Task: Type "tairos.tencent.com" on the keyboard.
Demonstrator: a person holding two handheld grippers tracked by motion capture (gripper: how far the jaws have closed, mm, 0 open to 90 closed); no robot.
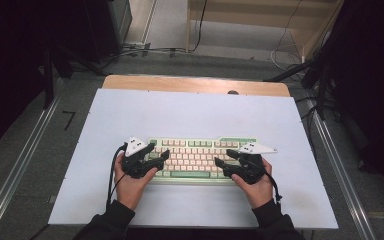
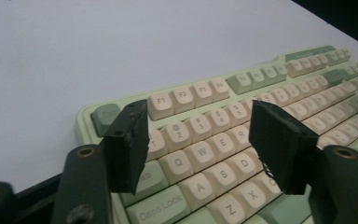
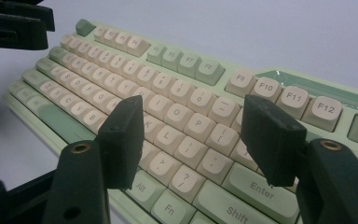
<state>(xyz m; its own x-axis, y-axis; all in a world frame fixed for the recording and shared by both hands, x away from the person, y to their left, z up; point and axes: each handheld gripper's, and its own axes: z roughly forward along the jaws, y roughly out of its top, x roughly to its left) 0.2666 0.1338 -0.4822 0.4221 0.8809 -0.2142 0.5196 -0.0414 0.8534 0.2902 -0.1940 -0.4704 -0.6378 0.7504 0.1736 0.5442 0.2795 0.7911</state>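
A: So the keyboard is lying between both tongs, long axis running from one to the other?

B: Yep — left gripper is hovering over its Q/A end, right gripper over the Enter end, both equally near. Jaws are standing apart on each, gripping nothing — all on the white table.

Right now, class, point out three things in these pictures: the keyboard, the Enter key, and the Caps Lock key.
keyboard (image 1: 192,159): high view, on the middle key rows.
Enter key (image 3: 261,189): right gripper view, on its printed top.
Caps Lock key (image 2: 161,208): left gripper view, on its green top.
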